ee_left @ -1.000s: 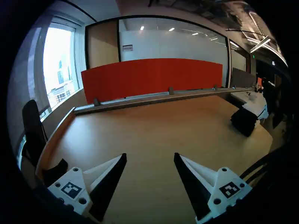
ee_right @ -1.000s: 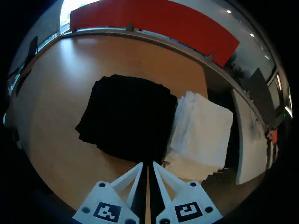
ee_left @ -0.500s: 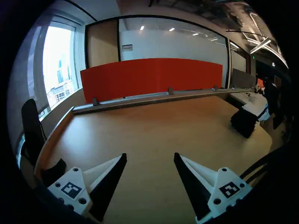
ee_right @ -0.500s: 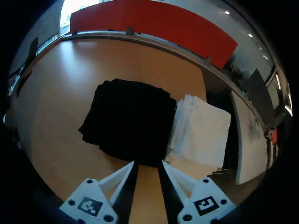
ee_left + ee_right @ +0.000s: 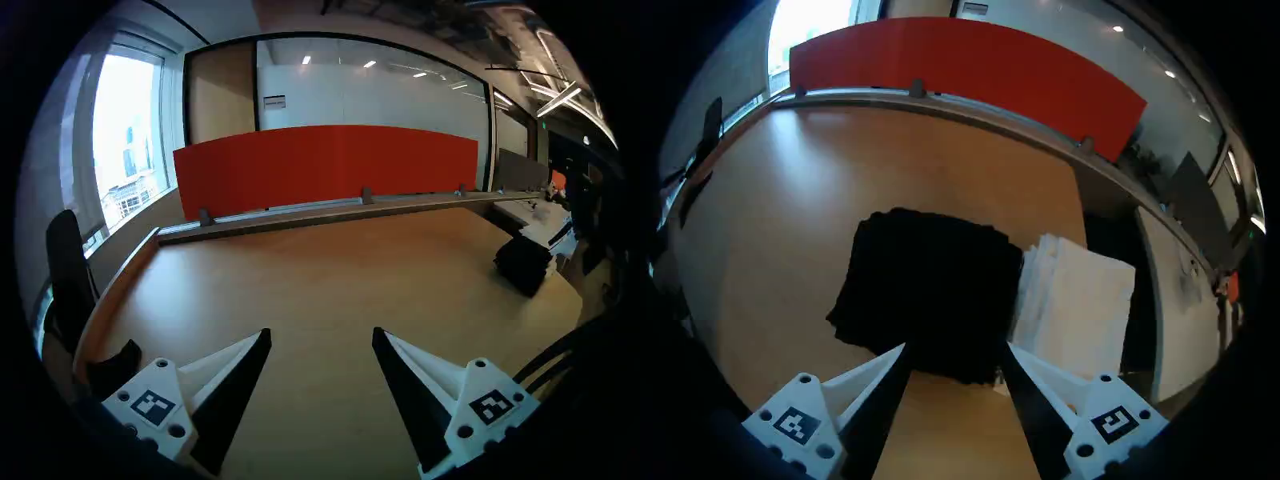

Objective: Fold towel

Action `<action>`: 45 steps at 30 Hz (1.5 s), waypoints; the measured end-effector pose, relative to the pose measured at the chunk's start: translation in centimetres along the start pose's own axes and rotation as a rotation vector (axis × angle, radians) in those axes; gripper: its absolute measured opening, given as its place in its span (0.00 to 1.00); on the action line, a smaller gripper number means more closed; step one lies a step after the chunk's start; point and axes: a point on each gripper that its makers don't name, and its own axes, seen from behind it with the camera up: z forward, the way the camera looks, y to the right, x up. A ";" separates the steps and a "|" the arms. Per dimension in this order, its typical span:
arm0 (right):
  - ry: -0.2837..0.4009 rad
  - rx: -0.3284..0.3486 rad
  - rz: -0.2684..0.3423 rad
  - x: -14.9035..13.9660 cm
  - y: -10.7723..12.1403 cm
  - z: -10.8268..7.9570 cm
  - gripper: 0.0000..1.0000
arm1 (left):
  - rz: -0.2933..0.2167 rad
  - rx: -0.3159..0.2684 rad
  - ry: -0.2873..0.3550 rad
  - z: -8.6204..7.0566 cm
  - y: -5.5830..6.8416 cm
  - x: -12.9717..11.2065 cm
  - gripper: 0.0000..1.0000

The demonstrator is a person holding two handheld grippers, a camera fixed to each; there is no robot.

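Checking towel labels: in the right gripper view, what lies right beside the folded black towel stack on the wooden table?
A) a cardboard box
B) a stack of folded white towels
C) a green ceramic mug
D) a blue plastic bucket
B: the stack of folded white towels lies right beside the folded black towel stack on the wooden table, ahead of the open right gripper.

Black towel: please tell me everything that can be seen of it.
The black towel is a thick, roughly square bundle of soft, matte cloth, seemingly folded in layers. It is so dark that no pattern or seam can be told. It lies flat on the wooden table. Its right edge appears to meet a white stack of folded cloth. The right gripper stands at its near edge with jaws open; whether they touch it cannot be told.
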 end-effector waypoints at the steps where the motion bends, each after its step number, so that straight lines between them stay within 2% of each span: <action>1: 0.005 0.000 0.001 0.4 0.0 0.1 0.78 | 0.000 0.002 0.000 0.0 -0.1 0.0 0.94; 15: 0.058 0.009 0.035 5.6 0.5 2.1 0.78 | -0.012 0.037 -0.007 -0.5 -1.0 -0.5 0.94; 30: 0.063 0.015 0.047 7.8 0.9 4.1 0.78 | -0.021 0.066 -0.015 -0.6 -1.7 -0.6 0.94; 38: 0.032 0.026 0.072 7.2 0.6 5.2 0.59 | -0.024 0.073 -0.020 -0.6 -1.7 -0.7 0.94; 45: 0.017 0.027 0.082 6.9 0.6 5.9 0.56 | -0.024 0.072 -0.026 -0.5 -1.3 -0.8 0.94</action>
